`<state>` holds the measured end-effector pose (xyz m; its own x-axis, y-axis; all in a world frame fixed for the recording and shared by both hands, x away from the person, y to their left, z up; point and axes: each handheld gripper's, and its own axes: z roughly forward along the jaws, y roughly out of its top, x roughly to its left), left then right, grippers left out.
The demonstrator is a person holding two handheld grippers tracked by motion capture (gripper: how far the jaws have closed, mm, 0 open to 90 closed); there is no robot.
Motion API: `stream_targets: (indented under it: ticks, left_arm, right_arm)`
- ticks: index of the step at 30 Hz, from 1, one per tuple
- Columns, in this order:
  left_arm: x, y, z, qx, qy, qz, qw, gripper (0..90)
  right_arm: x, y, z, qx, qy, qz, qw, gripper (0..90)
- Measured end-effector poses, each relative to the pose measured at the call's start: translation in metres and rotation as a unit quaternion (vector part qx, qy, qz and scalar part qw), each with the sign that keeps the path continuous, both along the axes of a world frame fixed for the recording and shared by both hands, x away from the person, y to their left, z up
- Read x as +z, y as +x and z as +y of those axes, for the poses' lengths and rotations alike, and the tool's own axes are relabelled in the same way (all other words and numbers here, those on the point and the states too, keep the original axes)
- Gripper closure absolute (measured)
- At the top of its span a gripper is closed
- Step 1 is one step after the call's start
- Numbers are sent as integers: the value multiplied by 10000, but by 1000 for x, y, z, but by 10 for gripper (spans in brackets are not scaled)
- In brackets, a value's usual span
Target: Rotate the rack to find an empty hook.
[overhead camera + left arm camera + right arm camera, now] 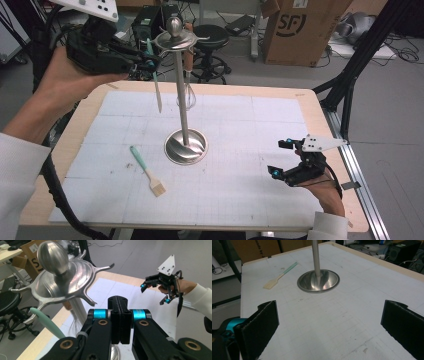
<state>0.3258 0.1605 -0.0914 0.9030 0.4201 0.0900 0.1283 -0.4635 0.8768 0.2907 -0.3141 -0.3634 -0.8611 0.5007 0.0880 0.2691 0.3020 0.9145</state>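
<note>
The right gripper (281, 159) is hovering low over the near right part of the desk (320, 115), its jaws standing wide apart with nothing between them. To its left, a brush (146, 172) is lying flat on the white mat (240, 195), just beside the round base of the stand (185, 90). Farther off, the left gripper (145, 64) is being held high beside the stand's hooked top, its jaws pressed together. A spatula (155, 82) is hanging upright at the jaws' tips, by a hook; whether the jaws are pinching it, I cannot tell. A whisk (188, 82) is hanging behind the pole.
</note>
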Motion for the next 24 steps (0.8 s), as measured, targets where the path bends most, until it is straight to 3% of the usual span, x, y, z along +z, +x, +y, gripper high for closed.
stream_targets:
  ticks: [10,24]
  left_arm:
    - [-4,14,4,155,59,14,9999,898]
    - [-6,31,22,93,-21,14,10000,898]
  right_arm:
    - [0,-1,-1,-9,0,0,10000,2]
    - [-4,-2,0,-79,-136,85,9998,2]
